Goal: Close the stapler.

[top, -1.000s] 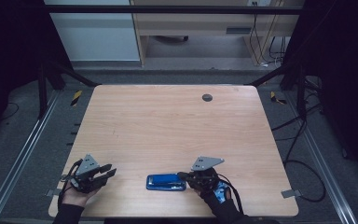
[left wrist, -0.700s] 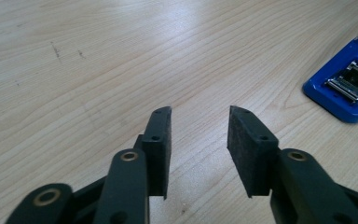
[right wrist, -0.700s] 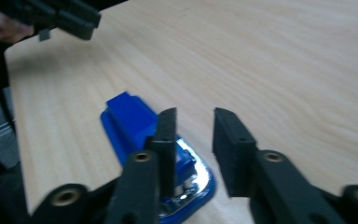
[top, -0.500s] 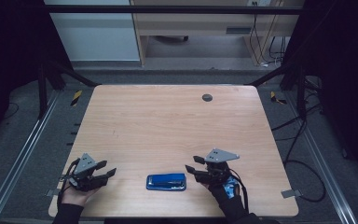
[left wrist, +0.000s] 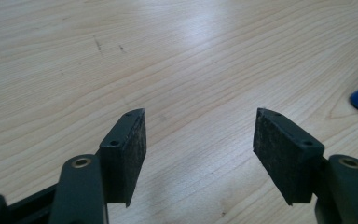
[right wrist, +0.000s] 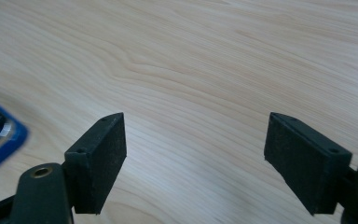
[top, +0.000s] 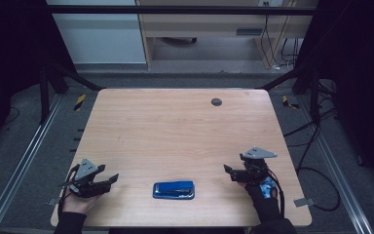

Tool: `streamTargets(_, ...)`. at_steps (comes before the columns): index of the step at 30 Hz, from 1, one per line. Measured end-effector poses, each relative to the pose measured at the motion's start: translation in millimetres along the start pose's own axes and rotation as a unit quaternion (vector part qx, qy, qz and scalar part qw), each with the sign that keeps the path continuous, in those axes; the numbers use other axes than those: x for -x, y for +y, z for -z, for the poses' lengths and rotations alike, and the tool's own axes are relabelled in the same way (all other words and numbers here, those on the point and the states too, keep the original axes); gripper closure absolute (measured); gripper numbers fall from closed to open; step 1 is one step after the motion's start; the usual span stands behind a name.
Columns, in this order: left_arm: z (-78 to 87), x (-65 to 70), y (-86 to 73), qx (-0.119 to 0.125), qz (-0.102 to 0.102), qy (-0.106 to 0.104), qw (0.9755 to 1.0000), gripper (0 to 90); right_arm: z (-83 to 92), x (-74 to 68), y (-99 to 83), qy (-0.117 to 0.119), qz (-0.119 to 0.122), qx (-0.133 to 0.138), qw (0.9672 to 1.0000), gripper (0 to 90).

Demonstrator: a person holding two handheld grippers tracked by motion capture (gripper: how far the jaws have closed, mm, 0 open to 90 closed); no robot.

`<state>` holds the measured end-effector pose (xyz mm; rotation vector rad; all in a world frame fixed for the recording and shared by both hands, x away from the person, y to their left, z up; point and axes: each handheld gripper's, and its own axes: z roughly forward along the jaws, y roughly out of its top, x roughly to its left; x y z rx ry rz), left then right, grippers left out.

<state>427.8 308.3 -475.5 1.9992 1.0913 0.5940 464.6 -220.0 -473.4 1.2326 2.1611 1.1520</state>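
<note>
— Where do things stand on your side?

— My left hand-held gripper (top: 108, 179) hovers by the near left corner of the counter (top: 175, 126), jaws spread apart with nothing between them. The blue stapler (top: 173, 190) lies flat close to the near edge, about midway along it, well apart from both my tools. My right hand-held gripper (top: 230, 171) sits toward the near right corner, jaws wide too, nothing held.

— So which step is this?

— I'd judge the stapler is set down and free; neither tool touches it. If I pick it up next, I'd need to swing one tool inward, lower it over the body and straddle its narrow width before closing.

— Any brand or label on it?

— None I can read; it's too small from above, and blurred at the edges of my gripper views.
</note>
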Motion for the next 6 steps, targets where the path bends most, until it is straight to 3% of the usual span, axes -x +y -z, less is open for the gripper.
streamTargets(4, -2.7, -6.9, -0.6, -0.003, 0.010, 0.014, 0.9999, 34.1, 10.1, 22.8, -8.3, -0.037, 0.007, -0.006, 0.9993, 19.3)
streamTargets(6, -3.5, -8.0, -0.6, -0.004, 0.012, 0.016, 0.9998, 34.1, 13.3, 31.2, -12.0, -0.043, 0.007, -0.010, 0.9990, 19.0)
